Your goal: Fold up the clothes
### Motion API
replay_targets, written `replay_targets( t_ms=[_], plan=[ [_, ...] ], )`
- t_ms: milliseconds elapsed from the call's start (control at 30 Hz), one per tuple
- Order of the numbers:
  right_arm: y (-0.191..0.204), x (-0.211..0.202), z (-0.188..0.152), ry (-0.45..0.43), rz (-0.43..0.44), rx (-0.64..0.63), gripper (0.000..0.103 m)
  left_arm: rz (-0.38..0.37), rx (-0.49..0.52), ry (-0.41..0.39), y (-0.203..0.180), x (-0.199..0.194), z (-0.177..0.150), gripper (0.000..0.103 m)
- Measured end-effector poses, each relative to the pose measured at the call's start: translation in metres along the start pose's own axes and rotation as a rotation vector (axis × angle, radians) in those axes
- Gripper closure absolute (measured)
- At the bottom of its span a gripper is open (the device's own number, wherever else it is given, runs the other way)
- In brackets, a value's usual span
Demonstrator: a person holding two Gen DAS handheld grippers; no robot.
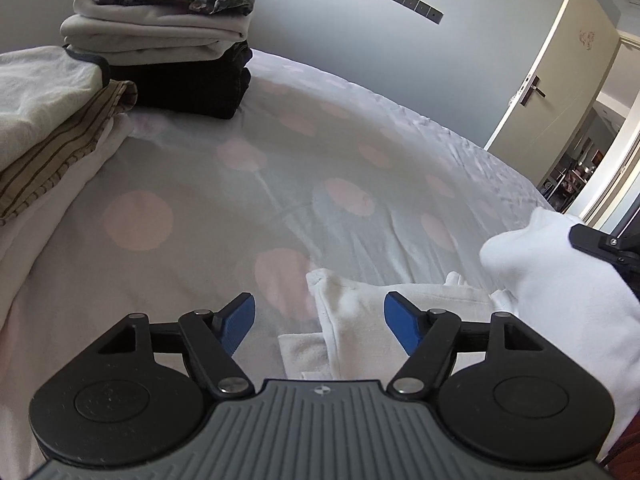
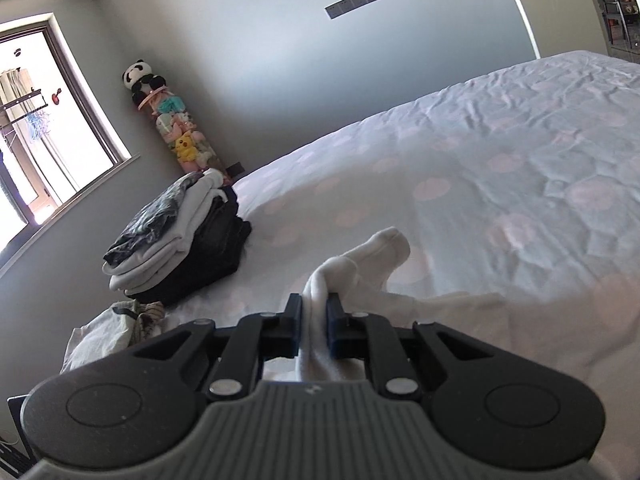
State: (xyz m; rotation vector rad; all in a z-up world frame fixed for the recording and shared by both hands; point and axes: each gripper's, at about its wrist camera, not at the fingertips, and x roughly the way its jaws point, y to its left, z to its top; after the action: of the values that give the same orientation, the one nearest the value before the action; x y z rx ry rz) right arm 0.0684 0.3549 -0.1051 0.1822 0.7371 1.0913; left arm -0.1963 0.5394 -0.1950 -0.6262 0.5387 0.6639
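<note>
A white garment lies on the bed in front of me, partly folded. My left gripper is open and empty just above its near left corner. My right gripper is shut on a bunched fold of the same white garment and lifts it off the bed. In the left wrist view that lifted part rises at the right, with the right gripper's black body behind it.
A stack of folded clothes stands at the far left of the polka-dot bed, also in the right wrist view. Unfolded striped and white clothes lie at the left. An open door is at the right.
</note>
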Motion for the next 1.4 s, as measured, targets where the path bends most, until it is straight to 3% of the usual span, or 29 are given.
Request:
replay_targets(
  t_ms=[267, 533, 733, 867, 1033, 1133, 1267, 1400],
  plan=[
    [0.06, 0.055, -0.055, 0.167, 0.085, -0.07, 0.089, 0.079, -0.038, 0.065, 0.024, 0.011, 0.001, 0.031],
    [0.066, 0.094, -0.097, 0.285, 0.049, -0.079, 0.088, 0.11, -0.024, 0.083, 0.026, 0.012, -0.001, 0.031],
    [0.071, 0.104, -0.105, 0.317, 0.024, -0.136, 0.087, 0.106, -0.042, 0.097, 0.026, 0.007, -0.002, 0.034],
    [0.078, 0.083, -0.097, 0.29, 0.016, -0.183, 0.076, 0.093, -0.056, 0.09, 0.02, -0.009, -0.003, 0.034],
    [0.082, 0.027, -0.079, 0.202, 0.049, -0.246, 0.073, 0.056, -0.063, 0.109, 0.002, -0.031, -0.01, 0.034],
    [0.071, -0.01, -0.07, 0.157, 0.075, -0.246, 0.062, 0.037, -0.107, 0.116, 0.0, -0.04, -0.016, 0.034],
    [0.043, -0.044, -0.072, 0.134, 0.018, -0.278, 0.059, 0.009, -0.187, 0.154, 0.003, -0.048, -0.026, 0.034],
    [0.008, -0.063, -0.082, 0.176, -0.044, -0.293, 0.059, 0.003, -0.162, 0.212, -0.01, -0.054, -0.04, 0.031]
  ],
)
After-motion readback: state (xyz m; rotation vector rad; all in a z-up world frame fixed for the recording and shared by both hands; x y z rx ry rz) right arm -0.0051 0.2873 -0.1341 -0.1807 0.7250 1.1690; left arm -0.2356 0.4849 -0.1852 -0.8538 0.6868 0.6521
